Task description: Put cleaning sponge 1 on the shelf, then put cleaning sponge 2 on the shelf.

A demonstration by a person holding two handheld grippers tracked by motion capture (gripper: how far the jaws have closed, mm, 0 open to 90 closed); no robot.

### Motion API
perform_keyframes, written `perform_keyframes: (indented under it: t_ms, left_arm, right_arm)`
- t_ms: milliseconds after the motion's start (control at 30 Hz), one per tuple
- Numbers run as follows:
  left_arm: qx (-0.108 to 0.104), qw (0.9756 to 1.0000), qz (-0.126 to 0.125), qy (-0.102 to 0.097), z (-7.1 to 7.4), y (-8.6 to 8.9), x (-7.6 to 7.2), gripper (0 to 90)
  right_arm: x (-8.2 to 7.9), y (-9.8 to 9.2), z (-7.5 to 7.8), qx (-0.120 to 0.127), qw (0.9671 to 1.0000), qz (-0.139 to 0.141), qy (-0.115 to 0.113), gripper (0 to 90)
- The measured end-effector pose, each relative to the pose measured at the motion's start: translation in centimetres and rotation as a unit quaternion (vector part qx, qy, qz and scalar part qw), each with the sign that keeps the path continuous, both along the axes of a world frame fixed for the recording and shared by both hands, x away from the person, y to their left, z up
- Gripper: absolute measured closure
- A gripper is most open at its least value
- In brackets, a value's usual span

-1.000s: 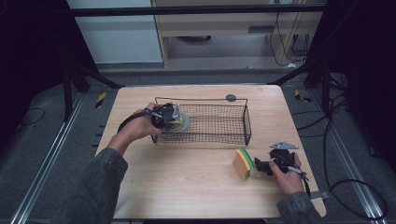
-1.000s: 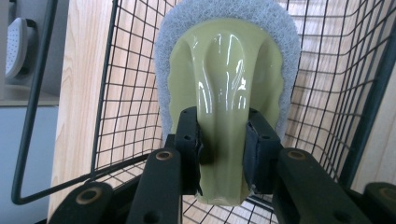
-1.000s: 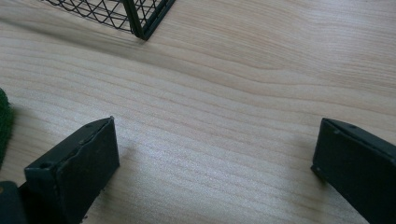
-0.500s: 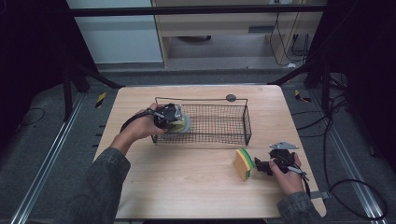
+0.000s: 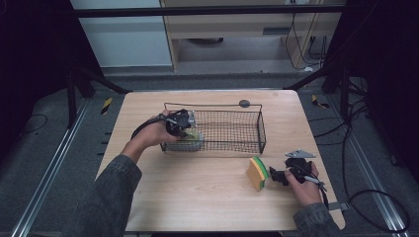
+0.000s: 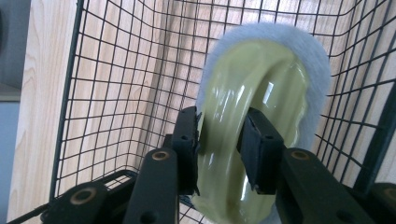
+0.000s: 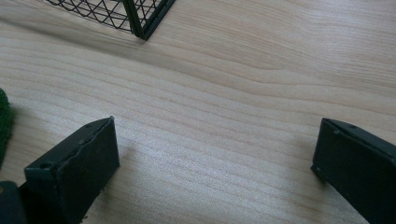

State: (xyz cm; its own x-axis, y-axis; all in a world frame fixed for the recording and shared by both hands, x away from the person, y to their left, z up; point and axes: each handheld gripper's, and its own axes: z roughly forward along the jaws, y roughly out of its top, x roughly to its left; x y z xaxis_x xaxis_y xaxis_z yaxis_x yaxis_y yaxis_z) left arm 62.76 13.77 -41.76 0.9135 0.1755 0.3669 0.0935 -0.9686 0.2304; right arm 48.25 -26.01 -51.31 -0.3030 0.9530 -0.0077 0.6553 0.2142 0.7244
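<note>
Since the earlier frame, nothing has visibly shifted. Left gripper (image 6: 219, 140) clamps a pale-green scrubbing pad (image 6: 254, 93) inside the wire basket (image 5: 260, 129), at its 9 o'clock end. Right gripper (image 7: 215, 158), jaws spread and empty, rests at 3 o'clock of the sponge (image 5: 257, 173).

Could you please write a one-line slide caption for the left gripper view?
Left hand-held gripper clamps the pale green handle of a white-padded scrubber inside the black wire basket.

text: you had none to read | labels, brands, numbers: none legible on any surface | signs: you saw only unlettered yellow-black striped markers (image 5: 106, 104) on the floor, left and right
</note>
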Motion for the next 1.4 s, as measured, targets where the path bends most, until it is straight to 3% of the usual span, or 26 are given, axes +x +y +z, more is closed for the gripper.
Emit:
perform_keyframes:
  t_ms: [167,333,367,400,467,533,567,633,667,700,767,800,833,867,900,933,1000,1133,1167,1233,1300,1333,1367,1400]
  left_arm:
    - [-0.01,0.9999,-0.001,0.005,0.3,0.1,-0.3,65.8]
    - [-0.035,0.9993,-0.007,-0.01,1.4,0.2,-0.7,60.6]
    - [-0.05,0.9985,0.002,-0.024,2.0,0.2,-0.8,58.9]
    - [-0.05,0.9985,0.002,-0.024,2.0,0.2,-0.8,57.2]
    - [-0.068,0.9967,0.013,-0.041,2.8,0.4,-1.1,56.2]
    - [-0.078,0.9955,0.021,-0.051,3.2,0.5,-1.2,48.5]
    - [-0.086,0.9941,0.031,-0.058,3.5,0.5,-1.4,48.5]
    - [-0.099,0.9916,0.047,-0.069,3.8,0.7,-1.6,39.5]
    - [-0.116,0.9877,0.069,-0.078,3.9,0.9,-1.9,28.0]
    - [-0.116,0.9877,0.069,-0.078,3.9,0.9,-1.9,24.0]
    - [-0.13,0.9836,0.09,-0.087,4.1,1.1,-2.3,19.0]
    - [-0.146,0.9804,0.098,-0.089,4.1,1.2,-2.5,12.9]
    - [-0.163,0.9757,0.115,-0.09,4.3,1.6,-3.0,11.0]
    - [-0.163,0.9757,0.115,-0.09,4.3,1.6,-3.0,9.3]
    - [-0.187,0.9691,0.132,-0.093,4.4,2.0,-3.6,8.4]
    - [-0.187,0.9691,0.132,-0.093,4.4,2.0,-3.6,7.8]
    - [-0.217,0.9592,0.158,-0.091,4.2,2.8,-4.6,6.5]
    - [-0.25,0.9446,0.187,-0.102,3.2,4.9,-6.9,4.5]
    - [-0.259,0.9398,0.196,-0.106,2.8,5.5,-7.5,4.2]
    - [-0.271,0.9313,0.22,-0.103,1.8,6.8,-8.8,4.1]
    - [-0.272,0.9246,0.246,-0.104,-0.1,8.3,-10.1,4.3]
    - [-0.272,0.9246,0.246,-0.104,-0.1,8.3,-10.1,5.0]
    - [-0.262,0.9266,0.252,-0.099,-0.8,8.9,-10.5,5.0]
    - [-0.26,0.9254,0.262,-0.087,-1.4,9.5,-11.0,5.1]
  right_arm:
    - [0.0,0.0,0.0,0.0,1.0,0.0,0.0,0.6]
    - [0.0,0.0,0.0,0.001,1.0,0.0,0.0,0.6]
    - [0.0,0.0,0.0,0.001,1.0,0.001,0.0,0.5]
    - [0.0,0.0,0.0,0.001,1.0,0.001,0.0,0.5]
    - [0.0,0.0,0.0,0.001,1.0,0.001,0.0,0.5]
    - [0.0,0.0,0.0,0.001,1.0,0.001,0.0,0.5]
    - [0.0,0.0,0.0,0.001,1.0,0.001,0.0,0.5]
    - [0.0,0.0,0.0,0.001,1.0,0.001,0.0,0.5]
    - [0.0,0.0,0.0,0.001,1.0,0.001,0.0,0.4]
    - [0.0,0.0,0.0,0.001,1.0,0.001,0.0,0.4]
    - [0.0,0.0,0.0,0.001,1.0,0.0,0.0,0.4]
    - [0.0,0.1,0.0,0.003,1.0,-0.003,0.001,0.4]
    - [0.0,0.1,0.0,0.003,1.0,-0.004,0.002,0.4]
    - [0.0,0.1,0.0,0.003,1.0,-0.004,0.002,0.4]
    - [0.1,0.1,0.0,0.005,1.0,-0.005,0.002,0.4]
    - [0.1,0.1,0.0,0.005,1.0,-0.005,0.002,0.5]
    - [0.1,0.1,0.0,0.005,1.0,-0.005,0.002,0.5]
    - [0.3,0.0,0.2,0.003,0.9999,-0.006,0.01,2.8]
    - [0.3,0.0,0.3,0.0,0.9999,-0.006,0.01,4.8]
    - [0.2,-0.2,0.4,-0.003,0.9999,-0.008,0.013,6.7]
    - [-0.3,-0.2,1.0,-0.018,0.9997,-0.007,0.015,8.4]
    - [-0.3,-0.2,1.0,-0.018,0.9997,-0.007,0.015,8.4]
    - [-0.5,-0.2,1.1,-0.016,0.9997,-0.007,0.016,8.8]
    - [-0.8,-0.1,1.4,-0.011,0.9998,-0.007,0.018,8.9]
